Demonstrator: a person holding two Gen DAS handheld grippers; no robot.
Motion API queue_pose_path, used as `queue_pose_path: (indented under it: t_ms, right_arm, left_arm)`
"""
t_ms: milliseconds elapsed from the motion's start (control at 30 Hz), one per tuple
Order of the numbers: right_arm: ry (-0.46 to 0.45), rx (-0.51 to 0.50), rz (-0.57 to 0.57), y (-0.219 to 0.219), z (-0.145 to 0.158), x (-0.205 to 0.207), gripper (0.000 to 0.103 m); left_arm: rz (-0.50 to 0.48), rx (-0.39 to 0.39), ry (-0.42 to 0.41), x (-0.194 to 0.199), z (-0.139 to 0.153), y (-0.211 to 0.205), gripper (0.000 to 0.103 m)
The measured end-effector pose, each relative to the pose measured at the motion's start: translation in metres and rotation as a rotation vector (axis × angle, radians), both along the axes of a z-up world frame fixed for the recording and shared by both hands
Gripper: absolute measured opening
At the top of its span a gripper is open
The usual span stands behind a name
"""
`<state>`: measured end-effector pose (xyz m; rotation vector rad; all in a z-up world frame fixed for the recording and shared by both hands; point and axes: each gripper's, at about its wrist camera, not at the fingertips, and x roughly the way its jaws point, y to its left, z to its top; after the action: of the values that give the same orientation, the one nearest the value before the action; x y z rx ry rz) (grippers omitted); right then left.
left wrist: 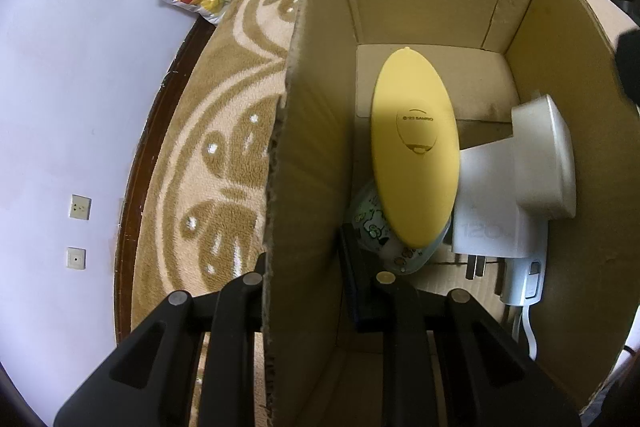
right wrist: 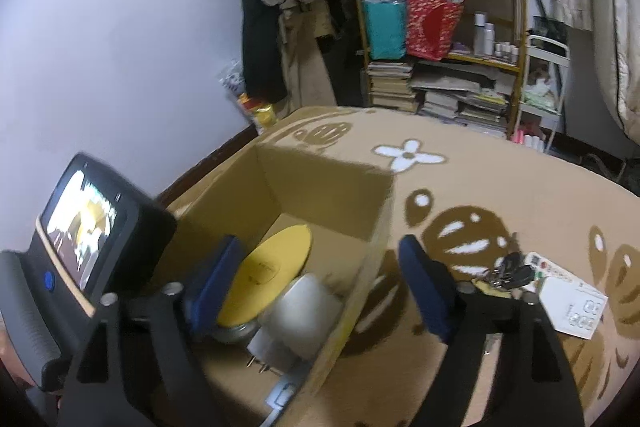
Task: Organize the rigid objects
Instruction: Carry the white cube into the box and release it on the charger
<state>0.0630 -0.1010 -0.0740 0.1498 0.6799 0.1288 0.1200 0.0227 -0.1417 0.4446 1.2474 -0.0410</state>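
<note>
An open cardboard box (left wrist: 312,147) stands on a patterned rug. Inside lie a yellow oval case (left wrist: 416,155), a patterned round item (left wrist: 374,231) under it, a white pronged charger (left wrist: 492,223) and a white blocky adapter (left wrist: 544,163). My left gripper (left wrist: 308,275) is shut on the box's left wall, one finger outside and one inside. In the right wrist view my right gripper (right wrist: 322,287) stands wide open and straddles the box's (right wrist: 372,247) right wall, with nothing pressed. Below it are the yellow case (right wrist: 268,275) and the white adapter (right wrist: 300,311).
On the rug right of the box lie a bunch of keys (right wrist: 512,273) and a white card (right wrist: 572,307). The left tool's body with a lit screen (right wrist: 84,227) sits close on the left. A crowded shelf (right wrist: 440,27) and stacked books stand behind; a wall runs left.
</note>
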Motion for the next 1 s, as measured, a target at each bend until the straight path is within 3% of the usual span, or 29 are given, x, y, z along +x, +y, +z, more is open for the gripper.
queue_pose_path:
  t_ms: [200, 400, 567, 933, 1000]
  right_arm:
    - [-0.020, 0.004, -0.095, -0.028, 0.008, 0.001, 0.103]
    - [0.000, -0.013, -0.217, -0.062, -0.002, 0.003, 0.103]
    - [0.045, 0.004, -0.297, -0.090, -0.029, 0.003, 0.103]
    - [0.110, 0.038, -0.344, -0.109, -0.064, 0.011, 0.103]
    - [0.127, 0.036, -0.348, -0.110, -0.068, 0.013, 0.096]
  left_arm:
    - [-0.001, 0.001, 0.000, 0.000, -0.001, -0.001, 0.021]
    - [0.001, -0.002, 0.002, 0.000, -0.001, -0.001, 0.021]
    - [0.000, 0.001, 0.002, 0.000, 0.000, -0.001, 0.021]
    - [0.000, 0.000, 0.001, 0.000, 0.000, -0.001, 0.021]
    - [0.000, 0.000, 0.001, 0.000, -0.001, -0.001, 0.021]
